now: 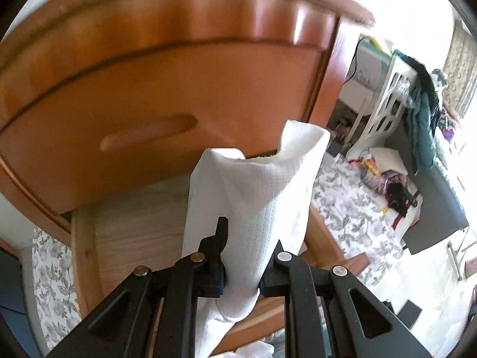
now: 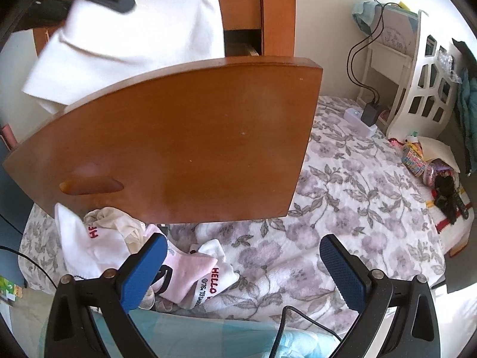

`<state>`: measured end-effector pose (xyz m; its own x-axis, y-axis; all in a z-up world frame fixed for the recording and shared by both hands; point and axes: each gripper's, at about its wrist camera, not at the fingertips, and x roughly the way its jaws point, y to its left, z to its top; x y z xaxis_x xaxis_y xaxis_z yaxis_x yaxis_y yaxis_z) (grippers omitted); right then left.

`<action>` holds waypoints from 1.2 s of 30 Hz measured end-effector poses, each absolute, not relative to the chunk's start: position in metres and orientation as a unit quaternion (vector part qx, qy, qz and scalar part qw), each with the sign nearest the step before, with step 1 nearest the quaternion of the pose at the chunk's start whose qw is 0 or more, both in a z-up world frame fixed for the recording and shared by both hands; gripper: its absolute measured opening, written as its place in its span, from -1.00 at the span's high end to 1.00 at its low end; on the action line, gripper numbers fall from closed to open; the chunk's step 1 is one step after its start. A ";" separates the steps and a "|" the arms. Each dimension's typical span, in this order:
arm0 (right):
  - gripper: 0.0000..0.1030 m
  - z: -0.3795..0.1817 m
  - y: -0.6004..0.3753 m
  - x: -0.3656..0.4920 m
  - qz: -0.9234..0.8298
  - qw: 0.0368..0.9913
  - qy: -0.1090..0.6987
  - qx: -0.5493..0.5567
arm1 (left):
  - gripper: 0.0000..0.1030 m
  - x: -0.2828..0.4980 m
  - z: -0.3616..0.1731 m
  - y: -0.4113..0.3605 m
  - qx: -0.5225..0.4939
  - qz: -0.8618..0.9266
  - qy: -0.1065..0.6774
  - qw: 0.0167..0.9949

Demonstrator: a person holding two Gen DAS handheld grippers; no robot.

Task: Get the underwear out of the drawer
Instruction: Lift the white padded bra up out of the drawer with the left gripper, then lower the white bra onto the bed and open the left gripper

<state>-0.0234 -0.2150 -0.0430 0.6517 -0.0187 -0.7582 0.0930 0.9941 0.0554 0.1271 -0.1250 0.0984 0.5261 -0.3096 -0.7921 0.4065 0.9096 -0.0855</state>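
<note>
Pinching soft waffle-knit white underwear [image 1: 253, 197], left gripper [image 1: 243, 271] fingers clenched; right gripper [image 2: 243, 271] fingers spread, empty

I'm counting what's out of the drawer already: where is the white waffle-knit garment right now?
The white waffle-knit garment is pinched in the left tongs, hanging above the pulled-out wooden drawer; in the right wrist view it shows at upper left, behind the brown drawer front.

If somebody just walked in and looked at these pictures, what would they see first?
First, the white waffle-textured cloth pinched in the left gripper, held up in front of the shiny orange-brown wooden drawer front. Below that drawer lies a pile of white and pink socks with red letters on the flowery grey blanket, with the right gripper wide open over them.
</note>
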 end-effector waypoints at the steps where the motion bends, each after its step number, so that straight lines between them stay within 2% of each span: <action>1: -1.00 -0.042 -0.215 -0.024 -0.032 0.908 0.415 0.043 | 0.69 0.122 0.102 -0.122 0.052 -0.206 0.437 0.874; 19: -1.00 -0.038 -0.211 -0.029 -0.042 0.914 0.402 0.027 | 0.69 0.052 0.206 -0.075 -0.004 -0.232 0.311 0.922; 30: -1.00 -0.035 -0.208 -0.032 -0.044 0.917 0.397 0.021 | 0.69 -0.019 0.296 -0.036 -0.023 -0.247 0.178 0.952; 36: -1.00 -0.033 -0.206 -0.035 -0.047 0.919 0.390 0.015 | 0.69 -0.057 0.327 -0.023 -0.018 -0.258 0.127 0.958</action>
<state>-0.0352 -0.2061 -0.0332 0.6908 -0.0744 -0.7192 0.0980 0.9951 -0.0088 -0.0575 -0.0235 0.3265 0.8348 -0.4985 -0.2334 0.4892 0.8663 -0.1006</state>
